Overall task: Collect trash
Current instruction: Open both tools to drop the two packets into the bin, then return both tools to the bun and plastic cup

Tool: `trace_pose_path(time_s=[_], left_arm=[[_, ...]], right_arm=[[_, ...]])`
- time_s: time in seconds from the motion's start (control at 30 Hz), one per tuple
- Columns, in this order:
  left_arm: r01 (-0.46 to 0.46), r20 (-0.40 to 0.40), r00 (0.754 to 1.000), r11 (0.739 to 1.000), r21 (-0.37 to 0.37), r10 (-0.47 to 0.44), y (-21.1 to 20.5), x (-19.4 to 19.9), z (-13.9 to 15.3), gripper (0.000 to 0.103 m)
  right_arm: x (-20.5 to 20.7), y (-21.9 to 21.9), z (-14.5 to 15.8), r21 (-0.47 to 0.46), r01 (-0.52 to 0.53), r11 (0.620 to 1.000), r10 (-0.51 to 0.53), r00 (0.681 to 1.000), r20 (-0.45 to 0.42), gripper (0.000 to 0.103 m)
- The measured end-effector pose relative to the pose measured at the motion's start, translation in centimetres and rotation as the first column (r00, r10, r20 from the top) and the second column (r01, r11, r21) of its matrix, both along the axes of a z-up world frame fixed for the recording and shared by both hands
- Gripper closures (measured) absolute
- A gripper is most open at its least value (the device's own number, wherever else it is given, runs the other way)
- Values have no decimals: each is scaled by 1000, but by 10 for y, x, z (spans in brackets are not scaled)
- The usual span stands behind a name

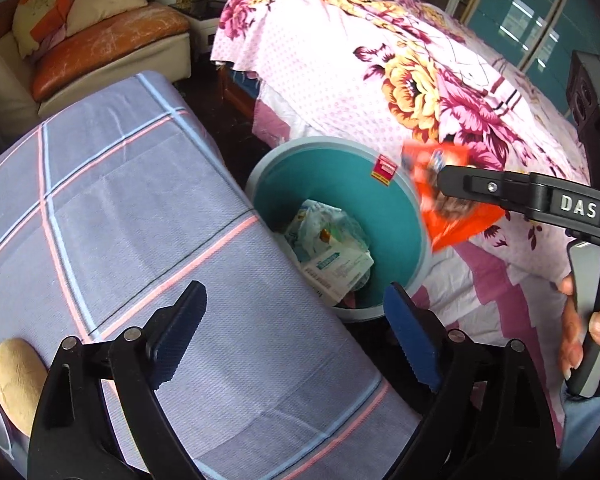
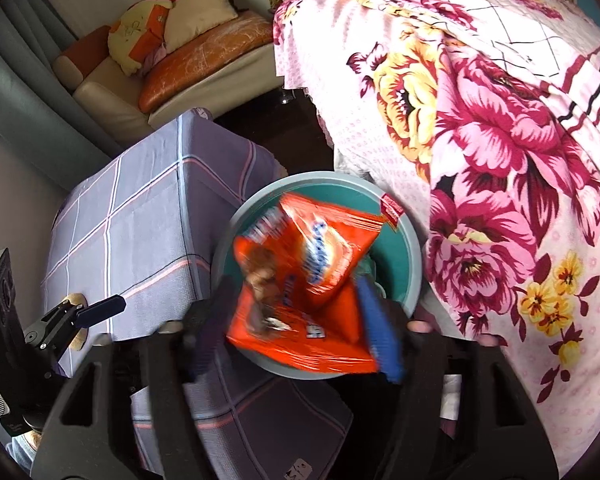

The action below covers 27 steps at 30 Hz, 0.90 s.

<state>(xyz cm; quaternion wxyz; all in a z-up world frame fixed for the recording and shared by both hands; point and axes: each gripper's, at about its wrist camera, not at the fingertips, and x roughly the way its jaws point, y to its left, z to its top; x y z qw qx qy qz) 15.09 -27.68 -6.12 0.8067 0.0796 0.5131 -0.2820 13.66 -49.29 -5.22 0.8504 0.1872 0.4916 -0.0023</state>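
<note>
Crinkled orange foil wrapper (image 2: 300, 280) between spread right tool (image 2: 296, 328) above round bin (image 2: 414, 256); left tool (image 1: 296, 336) spread, empty.

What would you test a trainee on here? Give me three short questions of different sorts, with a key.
1. True or false: the left gripper is open, with nothing between its fingers.
2. Where is the orange snack bag? A: lying on the checked cloth. B: over the teal bin, between the right gripper's fingers. C: lying on the floral bedspread.
3. What already lies at the bottom of the bin?

Key: 1 true. 2 B. 3 crumpled white packaging.
</note>
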Motion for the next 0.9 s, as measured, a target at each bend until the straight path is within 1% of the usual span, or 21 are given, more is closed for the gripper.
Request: trace_pose_path(time_s=[0.2,0.27,0.5,0.7,0.9], left_arm=[[-33,8,999,999,-24,33,23,1,5,9],[-44,10,999,999,-31,45,33,0,6,8],[-93,6,996,994,-60,94,71,-6,11,7],[-139,20,990,987,-77,141,111,-18,19,7],[-195,33,979,976,-98,199,157,-29,27,7]], right_arm=[[6,12,-1,5,2,1000,-2,999,-39,23],[5,16,0,7,6,1000,-5,999,-49,20],[0,43,8,-6,-13,1000,13,998,-61,19],[-2,83,19,-13,-65,998,64,996,-66,19],[-4,131,28,-32,-143,989,141,988,-67,19]])
